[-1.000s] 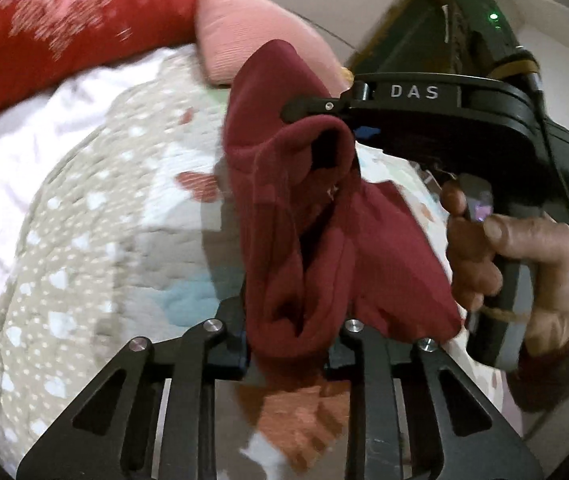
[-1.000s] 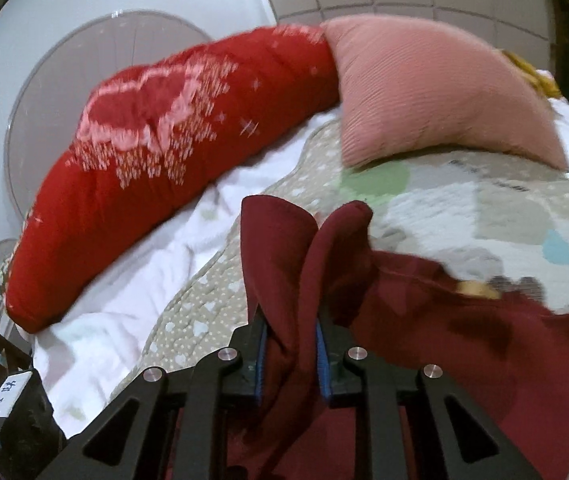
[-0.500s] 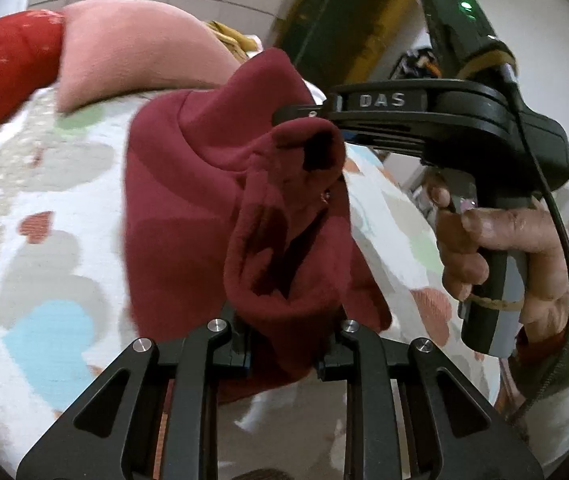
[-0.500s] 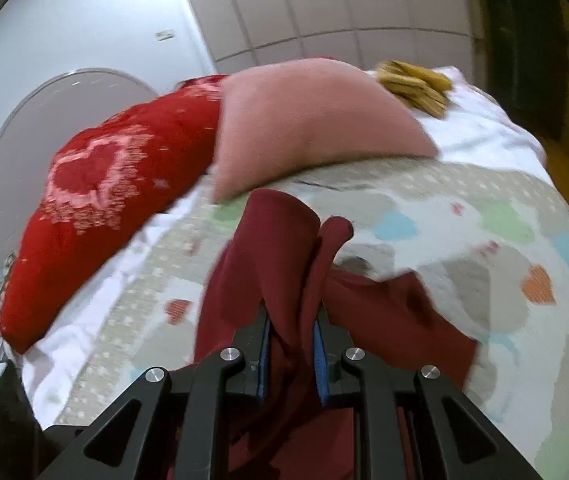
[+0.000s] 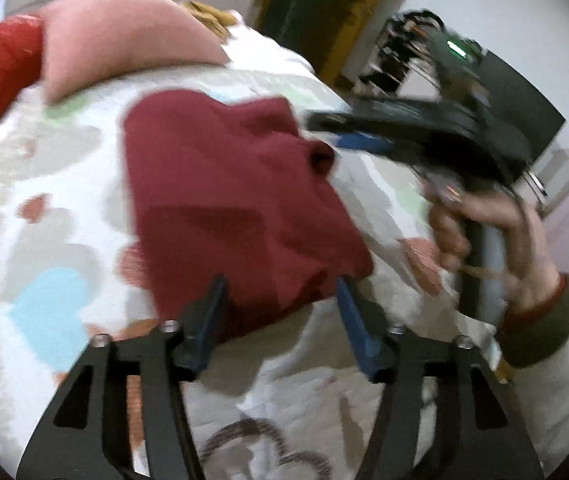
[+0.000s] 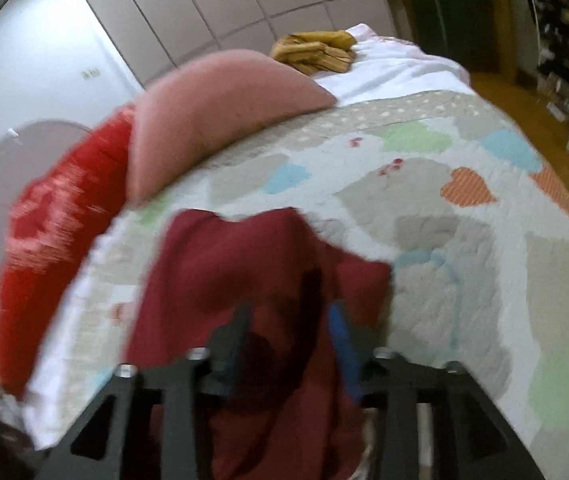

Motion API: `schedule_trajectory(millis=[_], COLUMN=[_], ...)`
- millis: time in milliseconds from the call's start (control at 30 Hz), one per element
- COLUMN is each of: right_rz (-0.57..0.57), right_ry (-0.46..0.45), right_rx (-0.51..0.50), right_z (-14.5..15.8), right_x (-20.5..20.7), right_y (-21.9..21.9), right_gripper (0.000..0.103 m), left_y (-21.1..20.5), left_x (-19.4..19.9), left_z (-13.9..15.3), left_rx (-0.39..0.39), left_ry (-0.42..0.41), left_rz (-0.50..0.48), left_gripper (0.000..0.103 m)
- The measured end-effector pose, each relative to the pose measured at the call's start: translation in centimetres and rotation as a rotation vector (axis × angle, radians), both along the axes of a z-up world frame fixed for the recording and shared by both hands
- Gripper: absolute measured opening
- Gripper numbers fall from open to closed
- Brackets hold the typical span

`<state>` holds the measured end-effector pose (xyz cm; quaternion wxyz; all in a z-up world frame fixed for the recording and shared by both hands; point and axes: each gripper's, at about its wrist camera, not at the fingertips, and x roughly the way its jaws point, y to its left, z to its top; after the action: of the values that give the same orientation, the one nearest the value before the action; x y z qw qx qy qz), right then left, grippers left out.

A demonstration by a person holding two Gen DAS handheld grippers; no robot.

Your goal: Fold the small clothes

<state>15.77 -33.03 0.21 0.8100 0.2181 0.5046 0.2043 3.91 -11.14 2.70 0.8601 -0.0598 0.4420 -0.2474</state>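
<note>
Now both my left gripper and right gripper are opening; the dark red knit garment could slump crooked near the patchwork quilt's edge

You've got a heart-patch quilt covering the bed, with a pink pillow up at 11 o'clock, a red embroidered cushion touching it at 9, and some folded yellow cloth at 12, past the pillow.

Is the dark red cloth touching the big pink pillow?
Apart. In the right wrist view, a strip of heart-patterned quilt shows between the dark red cloth and the pink pillow.
</note>
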Motion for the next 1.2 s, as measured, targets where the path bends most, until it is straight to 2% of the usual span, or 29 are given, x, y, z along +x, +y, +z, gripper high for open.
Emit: schedule_trajectory(millis=[33, 100, 200, 300, 433, 467, 500, 533, 600, 633, 733, 800, 867, 900, 933, 1000, 1067, 1200], right_rz=[0.005, 0.026, 0.06, 0.041, 0.011, 0.009, 0.015, 0.025, 0.032, 0.048, 0.069, 0.081, 0.079, 0.074, 0.062, 0.031, 0.0, -0.04], right_ry=[-0.007, -0.012, 0.02, 0.057, 0.176, 0.171, 0.145, 0.116, 0.072, 0.042, -0.027, -0.021, 0.022, 0.035, 0.036, 0.028, 0.007, 0.019], right_rx=[0.028, 0.054, 0.068, 0.112, 0.175, 0.185, 0.188, 0.157, 0.13, 0.11, 0.051, 0.02, 0.003, 0.013, 0.018, 0.026, 0.07, 0.088], right_z=[0.5, 1.1, 0.7, -0.4, -3.4, -3.5, -3.4, -3.2, -2.6, -1.9, -0.3, -0.6, -2.1, -2.7, -2.7, -2.1, -1.4, -1.0], right_x=[-0.8, -2.1, -3.0, -3.1, -2.4, -2.4, -2.6, -2.9, -3.5, -4.1, -5.8, -6.0, -5.4, -5.2, -5.2, -5.6, -5.9, -4.4], right_y=[-0.3, 0.0, 1.5, 2.3, 3.1, 3.1, 2.9, 2.7, 2.2, 2.0, 1.8, 1.9, 2.3, 2.3, 1.9, 0.9, -0.4, -1.0], right_gripper=[0.059, 0.061, 0.063, 0.064, 0.066, 0.062, 0.044, 0.03, 0.018, 0.013, 0.013, 0.013, 0.014, 0.02, 0.035, 0.047, 0.049, 0.052], left_y=[0.9, 2.3, 3.4, 2.9, 1.5, 1.2, 1.1, 1.0, 1.0, 1.1, 1.4, 1.2, 1.0, 1.0, 1.1, 1.2, 1.3, 1.4], left_x=[-0.4, -0.3, 0.8, 1.0, 1.5, 1.5, 1.4, 1.4, 1.3, 1.3, 1.2, 1.5, 1.7, 1.6, 1.3, 1.1, 1.3, 2.4], left_z=[0.1, 0.2, -1.2, -2.3, -3.4, -3.4, -3.3, -3.2, -3.0, -2.9, -2.6, -2.9, -3.1, -3.0, -2.7, -2.2, -1.9, -1.9], left_rx=[0.008, 0.037, 0.068, 0.085, 0.106, 0.111, 0.114, 0.112, 0.11, 0.111, 0.11, 0.111, 0.114, 0.115, 0.118, 0.14, 0.159, 0.122], left_ry=[-0.021, -0.042, -0.003, 0.013, 0.025, 0.023, 0.021, 0.02, 0.02, 0.018, 0.001, 0.009, 0.03, 0.026, 0.017, -0.02, -0.044, -0.021], left_rz=[0.031, 0.09, 0.14, 0.139, 0.109, 0.099, 0.095, 0.09, 0.086, 0.087, 0.093, 0.101, 0.1, 0.098, 0.096, 0.097, 0.11, 0.127], left_gripper=[0.064, 0.064, 0.064, 0.064, 0.064, 0.064, 0.064, 0.064, 0.064, 0.064, 0.064, 0.064, 0.064, 0.064, 0.064, 0.064, 0.064, 0.064])
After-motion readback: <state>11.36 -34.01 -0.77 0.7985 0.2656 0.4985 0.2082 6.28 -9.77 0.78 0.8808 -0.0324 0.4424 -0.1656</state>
